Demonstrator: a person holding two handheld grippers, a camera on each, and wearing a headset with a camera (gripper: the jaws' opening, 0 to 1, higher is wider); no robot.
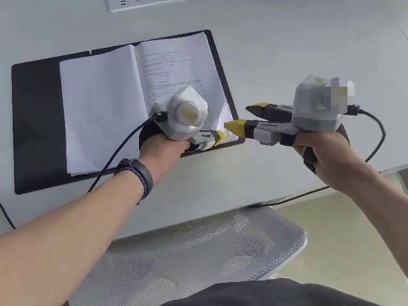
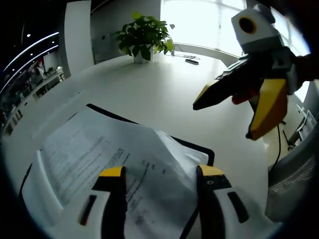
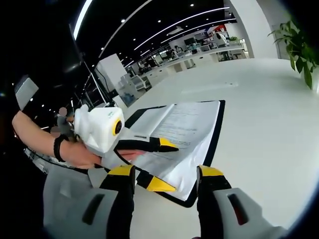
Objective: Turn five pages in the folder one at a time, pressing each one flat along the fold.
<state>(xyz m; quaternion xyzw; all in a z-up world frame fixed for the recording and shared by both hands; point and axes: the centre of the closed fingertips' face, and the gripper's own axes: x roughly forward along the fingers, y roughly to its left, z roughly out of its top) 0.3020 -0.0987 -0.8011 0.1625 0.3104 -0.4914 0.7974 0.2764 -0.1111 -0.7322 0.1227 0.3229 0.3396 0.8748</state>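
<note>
Left gripper (image 1: 213, 136) nearer: jaws parted at right page (image 1: 178, 70) near corner, unclamped. Right gripper (image 1: 241, 118) parted, empty, right of folder (image 1: 32, 127).

You are in an open-plan office. Rows of desks (image 3: 199, 55) and ceiling strip lights (image 3: 82, 19) run beyond your white counter (image 3: 269, 124).

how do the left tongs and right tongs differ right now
The left tongs sit low over the lower right corner of the folder's printed page; the right tongs hang in the air beside the folder's right edge. The left tongs point to the person's right, the right tongs to the left, tips facing. Both are open, with yellow tips.
</note>
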